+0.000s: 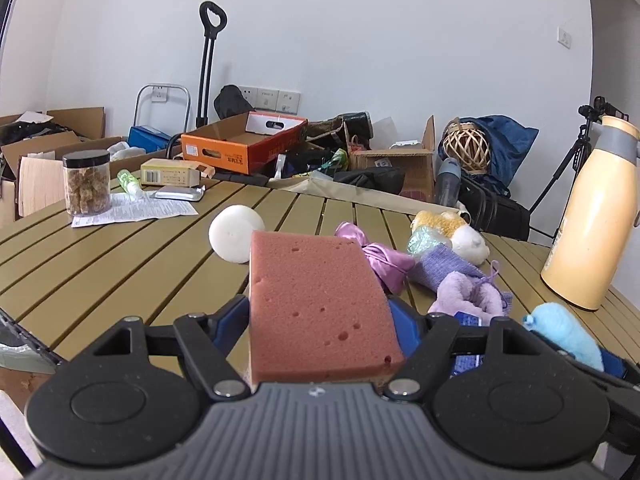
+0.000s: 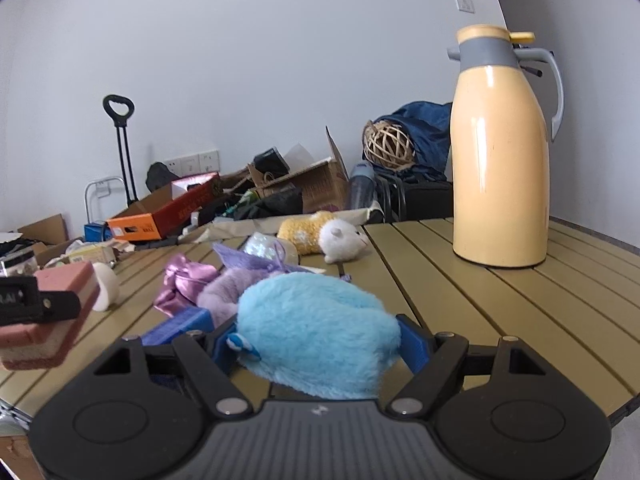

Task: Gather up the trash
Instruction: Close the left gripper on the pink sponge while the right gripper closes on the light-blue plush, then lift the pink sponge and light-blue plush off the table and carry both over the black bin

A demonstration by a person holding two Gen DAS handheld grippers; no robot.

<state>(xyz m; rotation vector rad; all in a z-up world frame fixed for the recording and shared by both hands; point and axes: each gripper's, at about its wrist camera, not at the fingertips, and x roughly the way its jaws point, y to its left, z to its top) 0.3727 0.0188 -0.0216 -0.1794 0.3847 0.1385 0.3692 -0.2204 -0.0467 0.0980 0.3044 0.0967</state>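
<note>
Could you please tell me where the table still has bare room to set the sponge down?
Bare slats lie left of the white ball, below the jar; more between the thermos and blue plush. The centre, around the purple cloths, is crowded.

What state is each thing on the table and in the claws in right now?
Pink sponge: clamped in left claw, off the table.
Blue fluffy toy: gripped in right claw.
Yellow jug: upright, lid shut.
Jar: upright, capped.
Yellow-white plush: lying on its side.
</note>
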